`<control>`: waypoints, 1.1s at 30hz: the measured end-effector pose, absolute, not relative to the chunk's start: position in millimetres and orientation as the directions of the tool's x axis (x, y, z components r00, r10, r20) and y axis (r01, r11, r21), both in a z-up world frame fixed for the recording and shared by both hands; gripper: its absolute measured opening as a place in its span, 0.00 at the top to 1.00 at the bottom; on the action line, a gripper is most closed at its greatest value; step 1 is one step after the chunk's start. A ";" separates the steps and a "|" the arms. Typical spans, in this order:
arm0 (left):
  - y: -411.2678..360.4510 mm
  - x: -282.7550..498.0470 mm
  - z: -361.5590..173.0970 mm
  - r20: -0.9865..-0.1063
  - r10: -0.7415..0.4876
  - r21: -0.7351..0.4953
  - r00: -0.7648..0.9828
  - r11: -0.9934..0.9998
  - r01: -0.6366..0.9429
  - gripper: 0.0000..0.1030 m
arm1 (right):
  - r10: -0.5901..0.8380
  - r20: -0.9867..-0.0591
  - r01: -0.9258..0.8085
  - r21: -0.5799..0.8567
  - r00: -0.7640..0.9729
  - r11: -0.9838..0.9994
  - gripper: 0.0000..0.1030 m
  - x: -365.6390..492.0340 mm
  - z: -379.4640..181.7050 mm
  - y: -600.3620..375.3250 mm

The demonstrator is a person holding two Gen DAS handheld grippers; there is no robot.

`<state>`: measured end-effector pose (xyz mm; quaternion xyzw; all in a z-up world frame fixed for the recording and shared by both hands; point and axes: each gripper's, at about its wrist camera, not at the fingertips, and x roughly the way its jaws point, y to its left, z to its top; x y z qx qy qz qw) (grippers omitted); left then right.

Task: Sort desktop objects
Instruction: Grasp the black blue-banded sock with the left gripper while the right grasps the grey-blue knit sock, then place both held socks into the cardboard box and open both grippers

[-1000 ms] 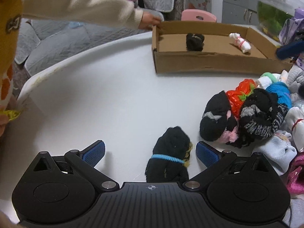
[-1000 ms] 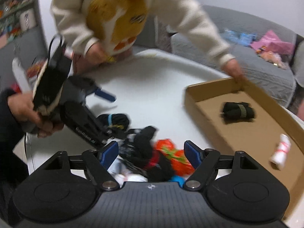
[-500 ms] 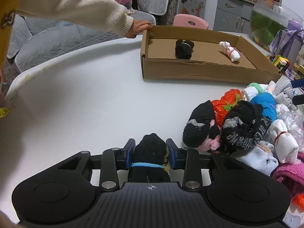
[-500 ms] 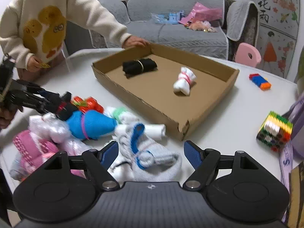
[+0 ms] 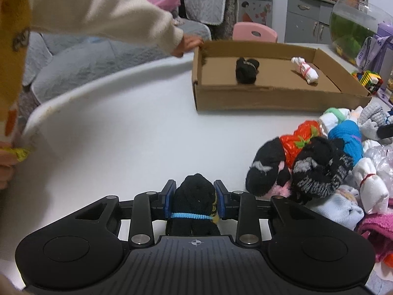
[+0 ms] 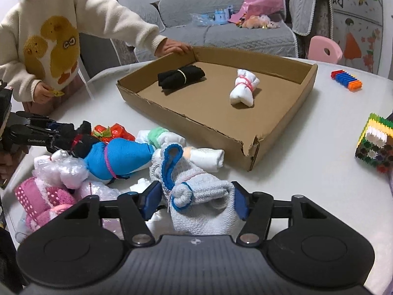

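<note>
Left gripper [image 5: 194, 201] jaws clamping black sock bundle [image 5: 192, 205] on white counter [image 5: 118, 132], right gripper [image 6: 194, 202] jaws closing around grey sock bundle [image 6: 201, 196], pads not visibly pressing.

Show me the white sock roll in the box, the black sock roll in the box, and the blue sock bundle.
white sock roll [image 6: 243, 89], right wrist view, its middle.
black sock roll [image 6: 181, 76], right wrist view, by its band.
blue sock bundle [image 6: 120, 157], right wrist view, its body.

One cardboard box [image 6: 196, 125], two sock bundles inside
</note>
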<state>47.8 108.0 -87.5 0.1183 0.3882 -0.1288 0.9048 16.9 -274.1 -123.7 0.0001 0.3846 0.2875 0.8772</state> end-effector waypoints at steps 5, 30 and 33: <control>105.0 40.3 -66.4 -0.678 -0.106 0.166 0.728 0.942 0.291 0.61 | 0.515 -0.632 -0.493 0.233 0.578 0.838 0.50 7.7 -103.6 -281.7; 22.6 72.2 19.4 -0.444 -0.201 0.144 0.873 0.946 0.291 0.61 | 0.548 -0.446 -0.516 0.205 0.707 0.832 0.50 21.6 -9.2 -277.2; 7.4 88.1 17.0 -0.452 -0.215 0.162 0.866 0.935 0.316 0.61 | 0.555 -0.438 -0.518 0.214 0.707 0.828 0.50 32.7 -10.6 -274.6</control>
